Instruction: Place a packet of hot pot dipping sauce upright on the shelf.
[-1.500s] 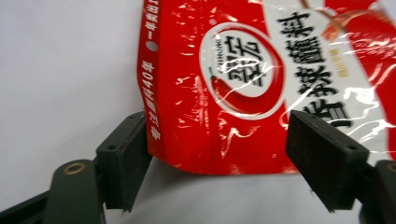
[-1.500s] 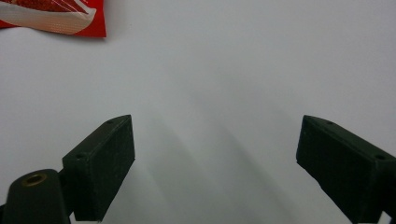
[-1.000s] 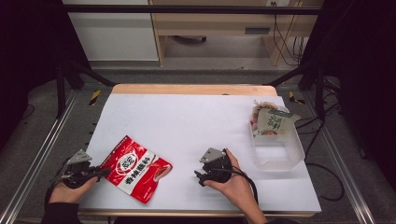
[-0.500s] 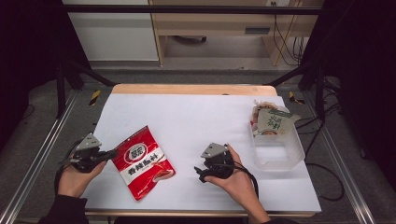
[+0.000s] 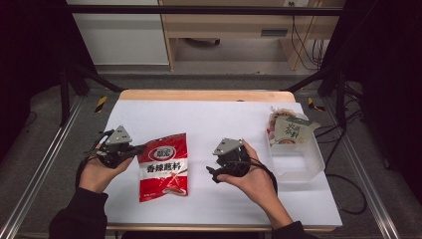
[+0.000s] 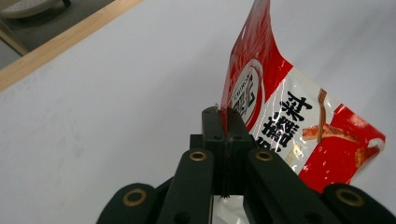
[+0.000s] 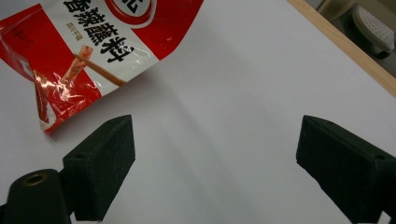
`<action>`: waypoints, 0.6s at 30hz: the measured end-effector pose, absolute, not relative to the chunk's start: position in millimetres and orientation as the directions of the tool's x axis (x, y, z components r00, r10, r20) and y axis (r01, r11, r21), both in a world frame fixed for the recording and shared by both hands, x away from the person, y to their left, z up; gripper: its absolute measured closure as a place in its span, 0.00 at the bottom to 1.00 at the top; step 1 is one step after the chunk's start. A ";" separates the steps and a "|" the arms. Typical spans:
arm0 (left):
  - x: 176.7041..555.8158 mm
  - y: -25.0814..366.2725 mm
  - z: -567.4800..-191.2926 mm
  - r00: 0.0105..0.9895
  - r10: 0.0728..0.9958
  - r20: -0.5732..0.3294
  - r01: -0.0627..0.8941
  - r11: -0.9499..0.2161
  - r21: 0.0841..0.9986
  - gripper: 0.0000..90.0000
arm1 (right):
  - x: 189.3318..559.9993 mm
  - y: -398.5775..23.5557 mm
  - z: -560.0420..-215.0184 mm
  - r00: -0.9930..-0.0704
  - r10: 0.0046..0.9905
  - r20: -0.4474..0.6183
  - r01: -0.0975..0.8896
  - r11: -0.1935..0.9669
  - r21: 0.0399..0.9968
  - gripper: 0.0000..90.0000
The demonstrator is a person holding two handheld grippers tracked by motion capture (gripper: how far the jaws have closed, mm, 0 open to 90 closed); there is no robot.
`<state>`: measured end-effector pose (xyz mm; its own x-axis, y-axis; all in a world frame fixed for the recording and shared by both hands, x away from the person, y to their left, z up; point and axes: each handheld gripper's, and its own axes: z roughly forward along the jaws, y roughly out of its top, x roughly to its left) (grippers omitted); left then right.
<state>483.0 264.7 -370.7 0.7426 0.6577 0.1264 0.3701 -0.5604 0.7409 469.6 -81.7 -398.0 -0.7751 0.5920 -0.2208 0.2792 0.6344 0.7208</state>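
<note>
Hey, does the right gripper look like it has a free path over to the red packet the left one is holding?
Probably yes. The right gripper is open with nothing in it, and bare white table lies between it and the red packet, which the left gripper pinches by its edge.

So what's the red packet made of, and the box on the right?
The red packet looks like thin glossy plastic film: it shines and crinkles, and bends where the left hand-held gripper pinches its edge. The box seems to be clear, stiff plastic, since the white table shows through its walls.
</note>
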 end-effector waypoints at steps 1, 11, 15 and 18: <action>482.8 261.1 -367.2 0.748 0.649 0.139 0.359 -0.572 0.738 1.00 | 471.0 -80.8 -394.5 -0.780 0.585 -0.224 0.274 0.640 0.718 0.14; 478.2 240.4 -348.0 0.774 0.610 0.167 0.301 -0.587 0.751 1.00 | 474.8 -70.5 -363.5 -0.817 0.513 -0.264 0.225 0.705 0.672 0.15; 476.7 232.6 -341.2 0.787 0.592 0.174 0.278 -0.592 0.756 1.00 | 476.6 -70.1 -354.6 -0.823 0.508 -0.256 0.234 0.712 0.662 0.14; 475.7 226.3 -338.2 0.796 0.576 0.186 0.263 -0.606 0.751 1.00 | 477.0 -72.4 -352.1 -0.827 0.511 -0.235 0.243 0.702 0.670 0.14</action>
<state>475.7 226.3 -338.2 0.7958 0.5761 0.1863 0.2627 -0.6057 0.7511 477.0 -72.4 -352.1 -0.8270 0.5107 -0.2351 0.2430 0.7018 0.6696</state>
